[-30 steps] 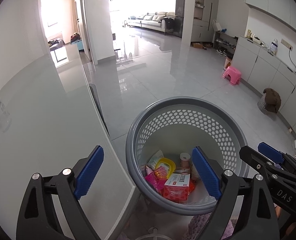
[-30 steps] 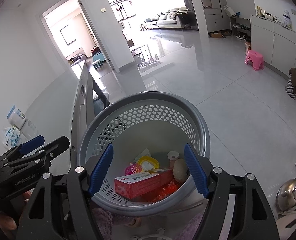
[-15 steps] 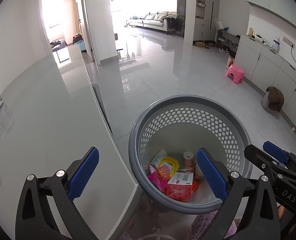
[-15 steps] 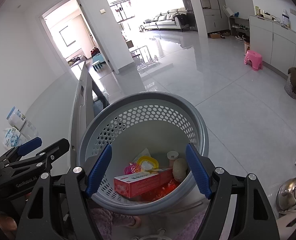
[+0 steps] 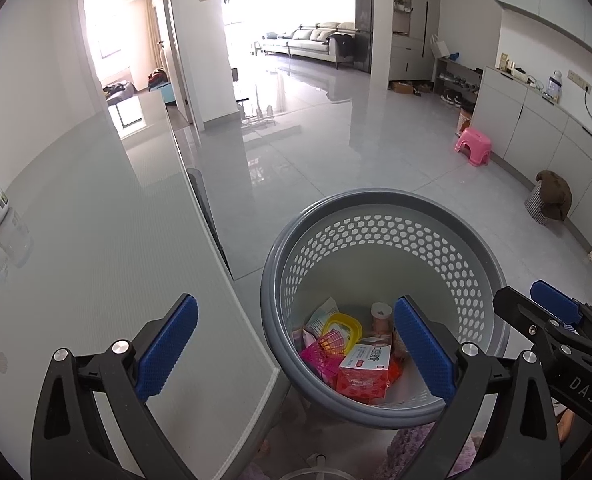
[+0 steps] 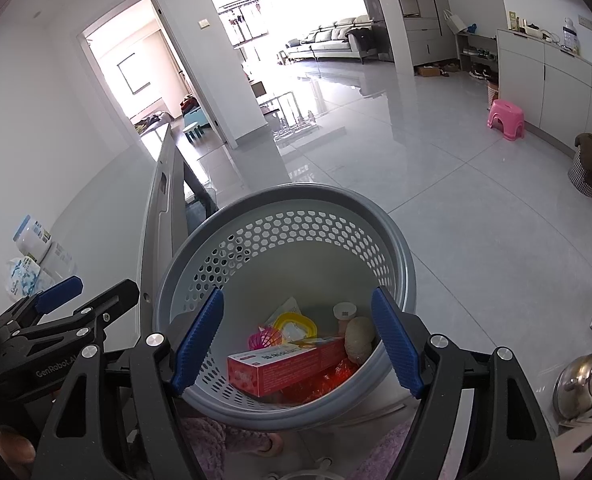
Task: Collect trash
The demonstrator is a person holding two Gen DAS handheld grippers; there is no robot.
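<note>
The left gripper (image 5: pixel 294 350) has widened, empty like the spread right gripper (image 6: pixel 296 344), above the basket (image 6: pixel 396 256) beside the table (image 5: pixel 96 240).

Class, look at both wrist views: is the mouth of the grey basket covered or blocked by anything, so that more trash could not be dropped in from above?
Nothing visible blocks it. The grey basket has no lid, and its trash lies low at the bottom.
</note>
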